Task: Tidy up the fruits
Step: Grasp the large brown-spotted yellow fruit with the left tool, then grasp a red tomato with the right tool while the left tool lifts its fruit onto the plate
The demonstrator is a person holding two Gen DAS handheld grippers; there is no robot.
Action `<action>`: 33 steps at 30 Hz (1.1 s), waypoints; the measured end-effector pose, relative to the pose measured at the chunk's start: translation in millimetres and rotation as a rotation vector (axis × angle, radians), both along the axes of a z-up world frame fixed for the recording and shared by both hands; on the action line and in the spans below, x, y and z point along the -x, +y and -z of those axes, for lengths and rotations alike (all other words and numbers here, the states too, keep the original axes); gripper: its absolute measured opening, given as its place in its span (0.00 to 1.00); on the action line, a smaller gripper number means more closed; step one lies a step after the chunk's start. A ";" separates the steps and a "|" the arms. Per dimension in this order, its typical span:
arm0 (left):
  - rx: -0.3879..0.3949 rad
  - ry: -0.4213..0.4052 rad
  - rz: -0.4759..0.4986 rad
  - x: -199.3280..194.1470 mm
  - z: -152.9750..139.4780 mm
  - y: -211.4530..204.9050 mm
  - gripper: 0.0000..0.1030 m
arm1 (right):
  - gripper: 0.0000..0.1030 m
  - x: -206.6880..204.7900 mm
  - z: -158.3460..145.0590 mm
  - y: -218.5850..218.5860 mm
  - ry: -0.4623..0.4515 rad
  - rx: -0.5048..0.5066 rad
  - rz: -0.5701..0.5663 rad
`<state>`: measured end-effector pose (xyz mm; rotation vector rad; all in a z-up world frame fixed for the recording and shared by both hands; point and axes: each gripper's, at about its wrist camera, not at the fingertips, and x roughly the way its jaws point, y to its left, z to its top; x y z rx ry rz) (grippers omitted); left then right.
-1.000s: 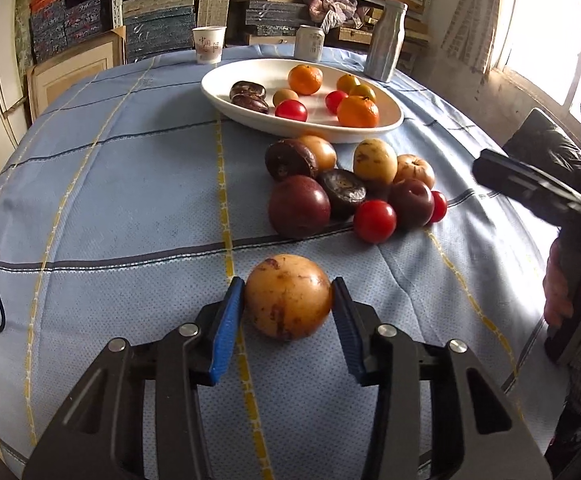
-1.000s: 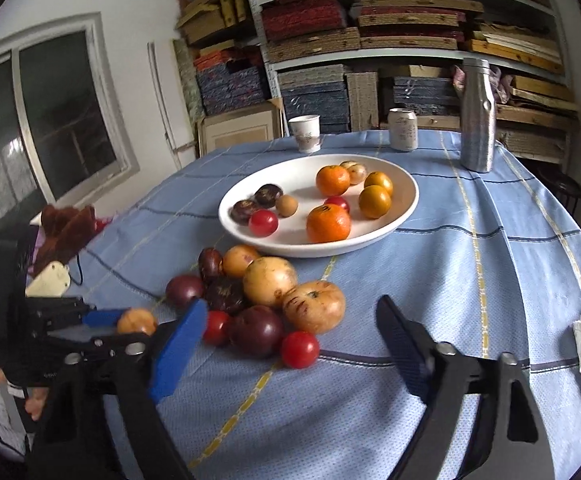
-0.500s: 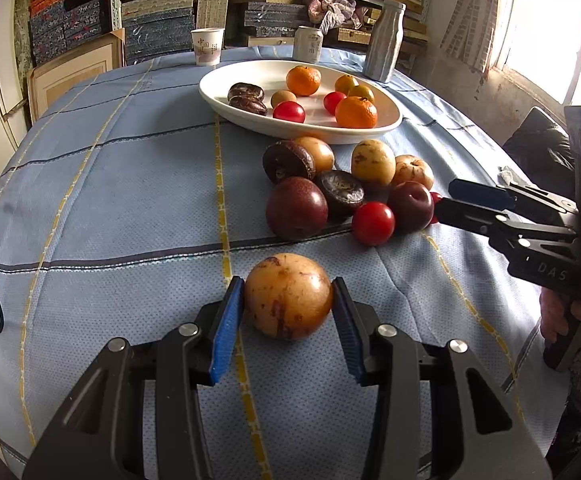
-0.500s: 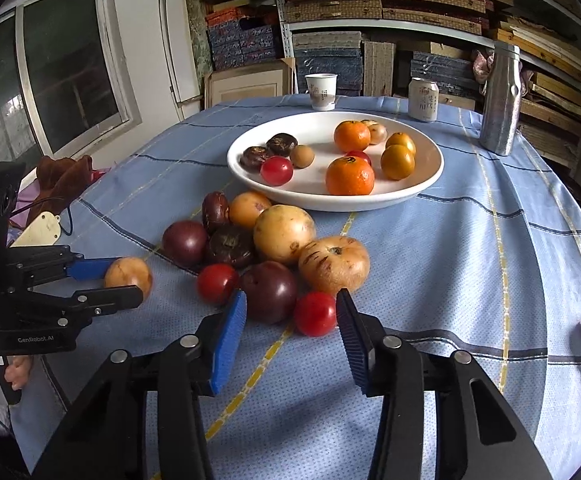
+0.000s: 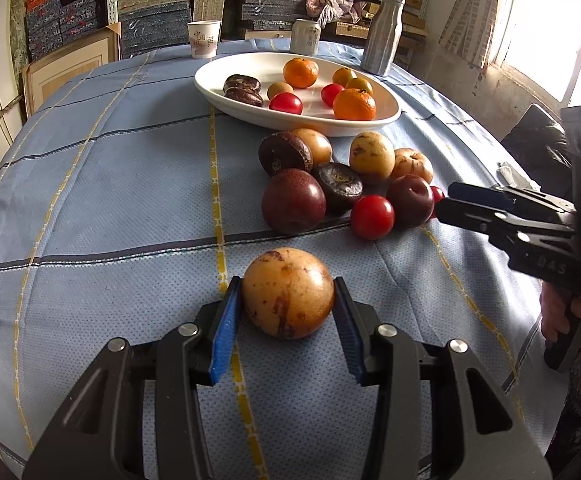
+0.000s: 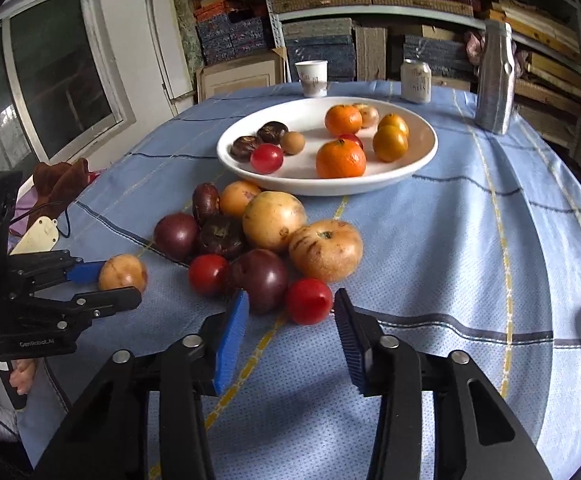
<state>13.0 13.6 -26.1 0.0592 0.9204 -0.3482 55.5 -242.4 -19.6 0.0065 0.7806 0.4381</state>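
On the left, the left tongs (image 5: 288,300) clamp a round yellow-brown speckled fruit (image 5: 288,293), blue pads touching both its flanks; it sits low over the blue checked cloth of the table (image 5: 110,184), well apart from the pile. In the middle lies the loose heap: a dark purple plum (image 6: 261,280), a red cherry tomato (image 6: 308,301) just beside it, a pale ribbed tomato (image 6: 325,249) behind. Further right, the right tongs (image 6: 290,312) have just been closing to a narrow gap around that cherry tomato; their pads stand either side of it, seemingly not yet pressing. Beyond, the oval white ceramic plate (image 6: 422,160) already carries mandarins, chestnuts and small tomatoes.

The step looks like a paired pick-up, with fruit bound for the plate. Next, the right tongs likely need to pinch gently, since the tomato is soft and could roll against the plum, then both lift and carry over the rim.
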 end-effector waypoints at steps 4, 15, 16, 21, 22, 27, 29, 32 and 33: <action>-0.005 0.000 0.000 0.1 0.3 -0.2 0.42 | 0.40 14.2 -8.3 15.2 -0.078 0.028 -0.067; 0.001 0.002 0.001 0.5 0.7 0.4 0.43 | 0.39 -3.5 1.5 -10.2 0.021 -0.014 0.077; 0.001 0.003 0.001 0.4 0.7 0.5 0.43 | 0.36 -5.9 4.4 -5.5 0.038 0.004 0.062; 0.001 0.005 0.003 0.5 1.4 0.4 0.43 | 0.35 -14.1 14.2 6.3 0.095 0.042 0.023; 0.002 0.007 0.004 0.5 1.8 0.4 0.43 | 0.35 -14.4 14.2 7.0 0.094 0.044 0.023; 0.018 0.015 0.016 -0.7 2.7 -0.2 0.42 | 0.25 -17.8 13.0 5.3 0.103 0.011 0.013; 0.020 0.012 0.019 -0.1 2.2 -0.6 0.42 | 0.24 -18.6 13.1 1.6 0.110 -0.013 0.013; 0.029 0.005 0.019 0.2 0.6 -0.3 0.42 | 0.24 -20.0 12.6 -2.8 0.114 -0.040 0.018; 0.035 0.001 0.018 0.3 -0.9 0.6 0.42 | 0.24 -18.9 12.1 -3.9 0.112 -0.047 0.021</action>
